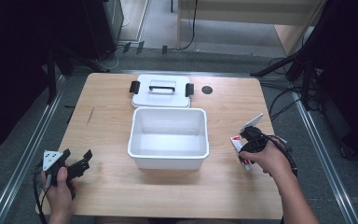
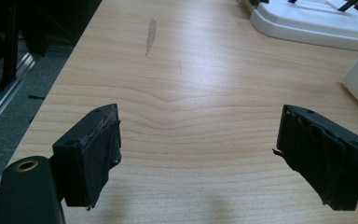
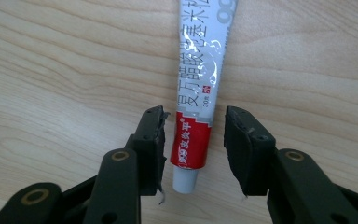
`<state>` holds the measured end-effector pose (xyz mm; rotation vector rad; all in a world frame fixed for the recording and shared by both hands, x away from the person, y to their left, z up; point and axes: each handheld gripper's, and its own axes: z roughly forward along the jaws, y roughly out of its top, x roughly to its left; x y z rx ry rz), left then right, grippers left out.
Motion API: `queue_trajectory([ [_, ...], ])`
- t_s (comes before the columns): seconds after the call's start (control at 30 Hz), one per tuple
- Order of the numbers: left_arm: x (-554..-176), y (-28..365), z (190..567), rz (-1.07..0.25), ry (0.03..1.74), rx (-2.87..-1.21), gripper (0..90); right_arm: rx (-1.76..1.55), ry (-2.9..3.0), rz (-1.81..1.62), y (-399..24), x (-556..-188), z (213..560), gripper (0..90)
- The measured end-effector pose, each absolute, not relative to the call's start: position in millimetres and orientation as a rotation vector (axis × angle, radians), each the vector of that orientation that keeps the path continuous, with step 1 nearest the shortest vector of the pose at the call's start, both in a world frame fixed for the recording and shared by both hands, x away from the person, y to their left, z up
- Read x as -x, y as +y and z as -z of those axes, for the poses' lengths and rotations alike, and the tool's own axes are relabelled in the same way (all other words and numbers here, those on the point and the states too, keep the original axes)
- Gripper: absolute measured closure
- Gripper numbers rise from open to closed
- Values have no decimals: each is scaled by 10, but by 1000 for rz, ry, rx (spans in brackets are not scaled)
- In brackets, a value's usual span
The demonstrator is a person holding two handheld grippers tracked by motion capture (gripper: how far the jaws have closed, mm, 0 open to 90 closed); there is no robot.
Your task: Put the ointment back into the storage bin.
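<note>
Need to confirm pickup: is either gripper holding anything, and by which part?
Nothing held yet. The right gripper straddles the tube near its cap end, jaws not pressing. The left gripper is open.

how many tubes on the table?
1. The tube lies flat on the table right of the white bin, between the right gripper jaws. Another could hide under the lid.

Slim white squeeze tube with a red band and white cap (image 3: 193,140), printed in dark Chinese characters; lying flat on pale wooden tabletop (image 3: 65,70), right of white plastic bin (image 1: 168,140), cap end toward table's near edge.
</note>
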<state>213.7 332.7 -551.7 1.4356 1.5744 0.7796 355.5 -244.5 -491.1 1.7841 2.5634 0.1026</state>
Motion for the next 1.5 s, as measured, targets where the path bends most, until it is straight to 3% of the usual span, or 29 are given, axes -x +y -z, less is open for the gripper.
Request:
queue_trajectory([
  [0.13,-2138,3327,5517,-778,1574,-1437,143,-1731,2581,-40,-2439,-3558,4943,590],
  [0.57,-2138,3328,5516,-769,1568,-1448,145,-1728,2616,-29,-2431,-3587,4999,692],
  [1.5,-2139,3328,5516,-763,1568,-1450,146,-1707,2614,4,-2374,-3633,5045,728],
])
